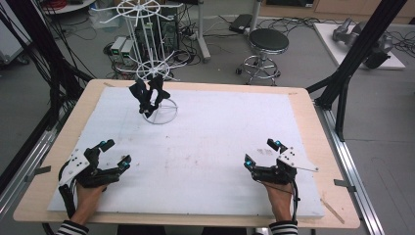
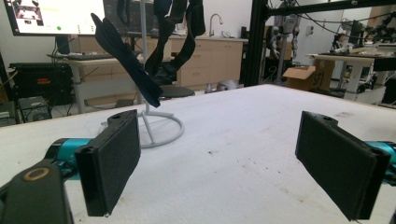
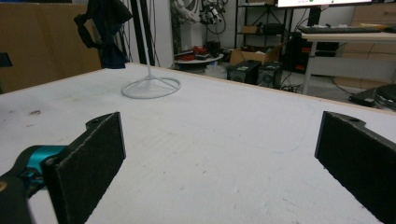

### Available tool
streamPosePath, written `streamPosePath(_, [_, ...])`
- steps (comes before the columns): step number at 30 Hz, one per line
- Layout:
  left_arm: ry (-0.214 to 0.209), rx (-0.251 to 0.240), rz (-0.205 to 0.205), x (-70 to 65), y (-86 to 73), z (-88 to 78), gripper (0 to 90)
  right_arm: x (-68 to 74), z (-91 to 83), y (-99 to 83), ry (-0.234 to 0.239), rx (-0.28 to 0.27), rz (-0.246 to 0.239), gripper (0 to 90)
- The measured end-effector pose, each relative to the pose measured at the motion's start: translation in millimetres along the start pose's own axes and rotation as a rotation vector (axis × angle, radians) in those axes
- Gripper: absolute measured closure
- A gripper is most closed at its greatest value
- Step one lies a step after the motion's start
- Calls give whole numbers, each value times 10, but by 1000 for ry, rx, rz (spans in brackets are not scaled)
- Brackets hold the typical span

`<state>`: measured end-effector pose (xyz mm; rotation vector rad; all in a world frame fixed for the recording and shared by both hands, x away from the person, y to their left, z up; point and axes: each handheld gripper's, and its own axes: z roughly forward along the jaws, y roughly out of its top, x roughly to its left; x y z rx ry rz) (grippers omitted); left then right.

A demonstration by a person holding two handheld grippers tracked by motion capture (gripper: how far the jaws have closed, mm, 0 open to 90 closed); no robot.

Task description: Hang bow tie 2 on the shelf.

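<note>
Hanging from white wire rack (image 1: 157,105), far left: black fabric strap (image 1: 147,95), probably light, limp; pinch mid-strip; both grippers' jaws spread, empty.

We're in a robotics lab here: beyond the left gripper (image 2: 217,170) a big monitor (image 2: 56,16) glows over cluttered benches, black frame posts (image 1: 359,51) flank the white-topped table (image 1: 210,147), cables (image 1: 58,5) snake over the grey floor ahead, past a round stool (image 1: 267,41).

One white wire rack (image 1: 147,58); two black straps (image 1: 148,93); one stool (image 1: 268,41).
</note>
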<state>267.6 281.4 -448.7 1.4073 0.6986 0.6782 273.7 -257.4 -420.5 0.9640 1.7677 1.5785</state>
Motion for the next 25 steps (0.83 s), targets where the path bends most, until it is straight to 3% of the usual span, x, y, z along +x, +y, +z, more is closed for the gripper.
streamPosePath(12, [1,6,-9,11,-29,-1,146,21,56,-23,10,14,-19,10])
streamPosePath(25, [3,-8,-14,26,3,-6,146,13,43,-12,6,-4,1,10])
